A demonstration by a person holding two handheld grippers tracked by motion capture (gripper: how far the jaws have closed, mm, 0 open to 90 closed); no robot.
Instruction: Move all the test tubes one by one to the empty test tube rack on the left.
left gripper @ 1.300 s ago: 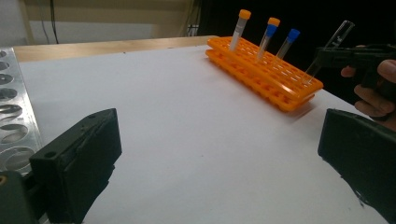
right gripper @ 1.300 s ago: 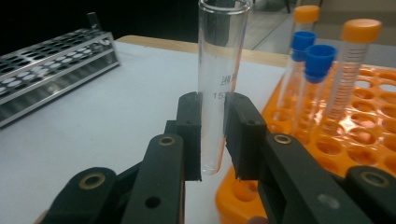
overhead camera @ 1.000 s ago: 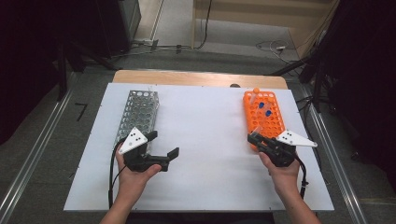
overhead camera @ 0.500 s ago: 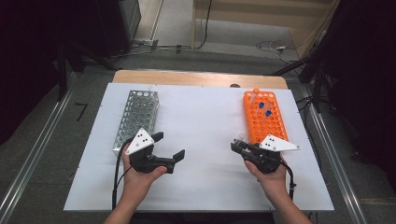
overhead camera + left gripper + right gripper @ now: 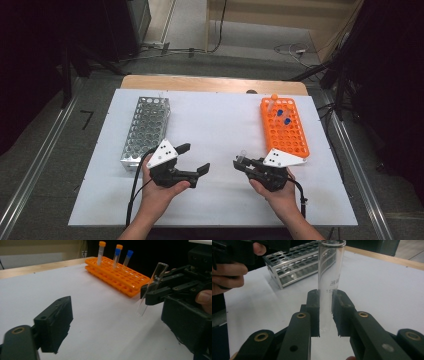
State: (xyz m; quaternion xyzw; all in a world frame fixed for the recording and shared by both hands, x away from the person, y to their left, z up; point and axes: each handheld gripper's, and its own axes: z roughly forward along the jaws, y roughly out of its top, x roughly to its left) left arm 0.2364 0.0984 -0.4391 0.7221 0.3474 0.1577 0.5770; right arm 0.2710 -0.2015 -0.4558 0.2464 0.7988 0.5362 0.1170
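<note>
On the white counter [image 5: 220, 125], a metal rack [image 5: 146, 131] sits at ten o'clock, an orange rack [image 5: 285, 131] at two; left tool [image 5: 194, 159] gapes, right tool [image 5: 241, 163] pinches a clear tube [image 5: 242, 155].

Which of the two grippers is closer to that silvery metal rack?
The left. The left gripper sits just beside the metal rack's near end, while the right gripper, shut on a clear tube, is farther across the table by the orange rack.

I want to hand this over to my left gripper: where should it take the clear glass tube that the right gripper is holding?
Probably the glass tube's bare upper part, above the right gripper, coming in from the side with fingers across it; it stands nearly upright, open end up.
</note>
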